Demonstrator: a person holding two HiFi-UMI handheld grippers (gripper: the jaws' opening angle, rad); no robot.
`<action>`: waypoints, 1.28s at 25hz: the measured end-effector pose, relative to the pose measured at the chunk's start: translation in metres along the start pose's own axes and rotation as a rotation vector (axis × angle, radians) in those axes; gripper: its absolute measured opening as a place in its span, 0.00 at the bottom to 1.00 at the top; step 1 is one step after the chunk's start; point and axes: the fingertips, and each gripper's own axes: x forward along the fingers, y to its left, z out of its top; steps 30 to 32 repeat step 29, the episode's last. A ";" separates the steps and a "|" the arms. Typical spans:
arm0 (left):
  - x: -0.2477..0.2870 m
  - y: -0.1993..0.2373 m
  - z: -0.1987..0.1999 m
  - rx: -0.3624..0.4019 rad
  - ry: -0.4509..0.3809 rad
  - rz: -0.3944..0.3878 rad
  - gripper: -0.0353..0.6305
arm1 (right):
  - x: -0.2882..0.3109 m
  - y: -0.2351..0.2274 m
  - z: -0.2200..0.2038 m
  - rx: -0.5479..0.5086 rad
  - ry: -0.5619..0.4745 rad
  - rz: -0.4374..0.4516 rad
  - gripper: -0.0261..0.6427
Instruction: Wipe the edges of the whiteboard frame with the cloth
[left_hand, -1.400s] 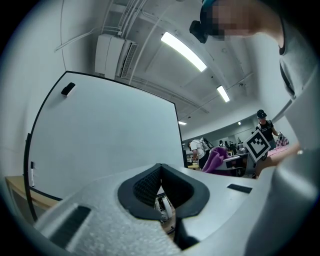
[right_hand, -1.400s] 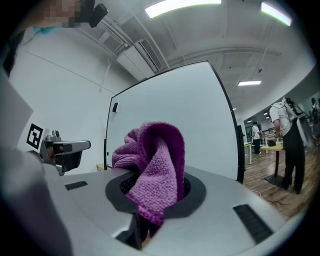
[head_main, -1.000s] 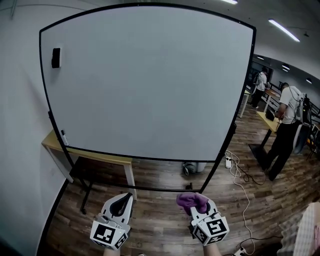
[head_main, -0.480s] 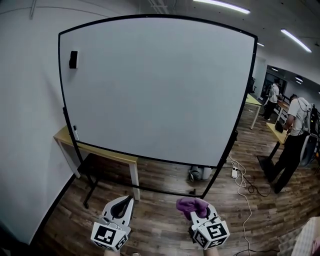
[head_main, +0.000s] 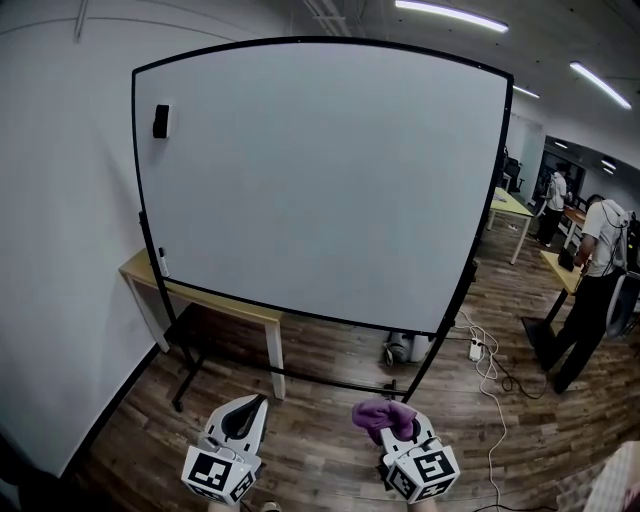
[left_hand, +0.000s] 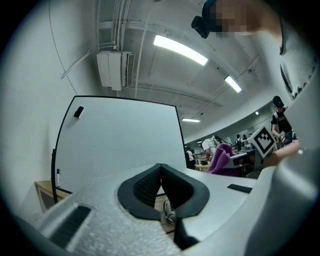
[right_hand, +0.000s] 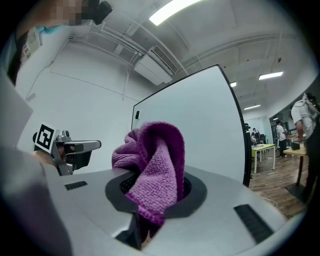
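A large whiteboard (head_main: 320, 180) with a thin black frame (head_main: 139, 190) stands on a wheeled stand ahead of me; it also shows in the left gripper view as the whiteboard (left_hand: 117, 142) and in the right gripper view as the whiteboard (right_hand: 200, 120). My right gripper (head_main: 393, 424) is shut on a purple cloth (head_main: 384, 415), which bunches up out of the jaws as the cloth (right_hand: 152, 167). My left gripper (head_main: 243, 419) is shut with nothing in it, held low beside the right one. Both are well short of the board.
A black eraser (head_main: 160, 121) sticks to the board's upper left and a marker (head_main: 163, 262) hangs at its left edge. A wooden table (head_main: 205, 300) stands behind the board. Cables and a power strip (head_main: 476, 350) lie on the floor at right. A person (head_main: 592, 290) stands far right.
The view has swung left and up, so the whiteboard has shifted right in the frame. Both grippers stay low in the same pose, the cloth still held.
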 end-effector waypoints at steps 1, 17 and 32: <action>-0.001 -0.001 0.000 0.001 -0.001 0.003 0.08 | -0.001 0.001 0.000 -0.002 -0.002 0.003 0.14; -0.001 -0.013 -0.002 -0.016 0.007 0.013 0.08 | -0.009 0.000 0.002 -0.013 -0.008 0.023 0.14; 0.003 -0.026 -0.006 -0.026 0.016 0.008 0.08 | -0.015 -0.005 0.001 -0.023 -0.012 0.046 0.14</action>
